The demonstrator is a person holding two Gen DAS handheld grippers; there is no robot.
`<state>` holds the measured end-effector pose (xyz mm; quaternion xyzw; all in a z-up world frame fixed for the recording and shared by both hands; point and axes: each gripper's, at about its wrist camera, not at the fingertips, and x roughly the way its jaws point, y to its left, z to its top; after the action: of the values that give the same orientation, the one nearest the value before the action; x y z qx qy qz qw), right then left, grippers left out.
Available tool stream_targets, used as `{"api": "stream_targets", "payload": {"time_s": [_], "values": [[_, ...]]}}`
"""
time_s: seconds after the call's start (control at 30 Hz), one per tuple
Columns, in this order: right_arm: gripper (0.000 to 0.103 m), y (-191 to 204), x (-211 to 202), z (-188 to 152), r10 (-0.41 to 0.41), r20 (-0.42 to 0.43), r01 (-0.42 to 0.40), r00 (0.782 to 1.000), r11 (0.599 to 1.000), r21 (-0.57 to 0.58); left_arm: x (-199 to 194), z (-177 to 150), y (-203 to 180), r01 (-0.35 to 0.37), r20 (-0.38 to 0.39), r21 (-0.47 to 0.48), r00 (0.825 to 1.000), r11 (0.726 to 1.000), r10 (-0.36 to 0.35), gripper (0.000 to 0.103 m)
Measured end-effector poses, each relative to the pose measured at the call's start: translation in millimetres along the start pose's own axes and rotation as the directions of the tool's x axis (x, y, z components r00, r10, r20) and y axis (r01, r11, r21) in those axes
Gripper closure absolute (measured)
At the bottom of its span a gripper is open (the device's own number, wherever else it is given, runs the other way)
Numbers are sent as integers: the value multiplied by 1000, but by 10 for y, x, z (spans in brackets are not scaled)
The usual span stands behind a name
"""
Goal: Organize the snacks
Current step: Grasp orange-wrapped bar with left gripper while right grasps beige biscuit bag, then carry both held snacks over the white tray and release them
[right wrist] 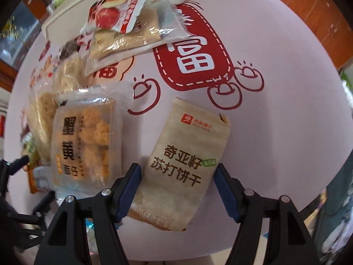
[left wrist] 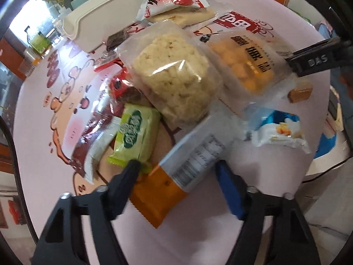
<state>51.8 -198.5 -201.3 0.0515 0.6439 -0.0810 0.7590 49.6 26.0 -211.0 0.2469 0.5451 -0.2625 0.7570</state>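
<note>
- In the left wrist view, a white tray (left wrist: 75, 25) is seen at the far left edge of the pink cloth (left wrist: 37, 110), beside the heap of snacks.
- A green packet (left wrist: 136, 134) is touched at its near corner by the left finger of the left gripper (left wrist: 177, 169).
- The left gripper is held wide open, and an orange-and-silver packet (left wrist: 176, 176) is straddled by its fingers (no contact with the blue pad can be told through the blur).
- A rice cake (left wrist: 174, 77) is laid behind that, with a yellow-filled pack (left wrist: 247, 66) to its right.
- In the right wrist view, the right gripper (right wrist: 177, 172) is spread wide around a tan cracker packet (right wrist: 183, 161), lying flat on the cloth; the pads are just beside its edges.
</note>
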Motion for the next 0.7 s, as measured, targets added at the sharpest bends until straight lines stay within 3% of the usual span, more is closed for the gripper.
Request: {"api": "stream_targets", "payload": {"time_s": [0.07, 0.27, 0.5, 0.7], "values": [[33, 38, -5, 10, 1, 12, -1, 1000, 1000, -9, -10, -2, -37, 5, 0, 5, 1000, 1000, -5, 49], [45, 60, -50, 31, 10, 35, -8, 999, 999, -34, -66, -45, -160, 70, -15, -26, 997, 997, -70, 64], [46, -112, -130, -30, 11, 67, -11, 998, 1000, -4, -192, -130, -273, 116, -16, -99, 993, 988, -118, 70], [46, -336, -391, -137, 39, 125, -42, 991, 999, 28, -395, -109, -242, 136, 26, -101, 991, 986, -134, 73]]}}
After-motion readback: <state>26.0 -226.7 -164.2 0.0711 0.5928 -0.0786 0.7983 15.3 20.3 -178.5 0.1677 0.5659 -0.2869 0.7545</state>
